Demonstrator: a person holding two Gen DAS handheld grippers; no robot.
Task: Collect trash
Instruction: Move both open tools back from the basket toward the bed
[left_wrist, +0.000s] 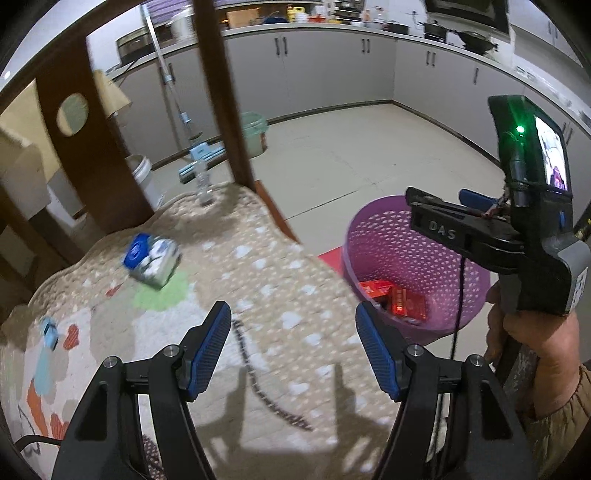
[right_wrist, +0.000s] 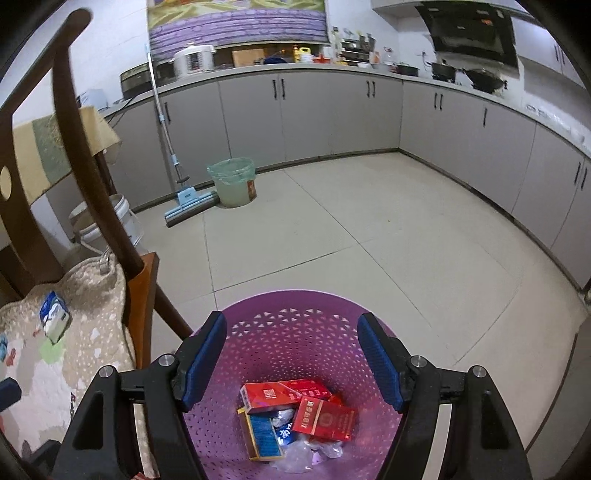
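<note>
A purple mesh basket (right_wrist: 295, 317) stands on the floor beside a cushioned chair; it also shows in the left wrist view (left_wrist: 388, 243). It holds red packs (right_wrist: 325, 419), a blue box (right_wrist: 262, 434) and plastic scraps. A blue-and-white packet (left_wrist: 153, 260) lies on the chair cushion (left_wrist: 258, 295), also in the right wrist view (right_wrist: 54, 314). A clear plastic bottle (left_wrist: 202, 184) stands at the cushion's far edge. My left gripper (left_wrist: 293, 350) is open and empty above the cushion. My right gripper (right_wrist: 291, 358) is open and empty above the basket.
A dark wooden chair back (left_wrist: 221, 92) rises behind the cushion. A green-lined bin (right_wrist: 234, 181), a mop (right_wrist: 184, 203) and a white bucket (right_wrist: 118, 218) stand on the tiled floor by the grey cabinets (right_wrist: 332, 118). The right gripper's body (left_wrist: 517, 236) hangs over the basket.
</note>
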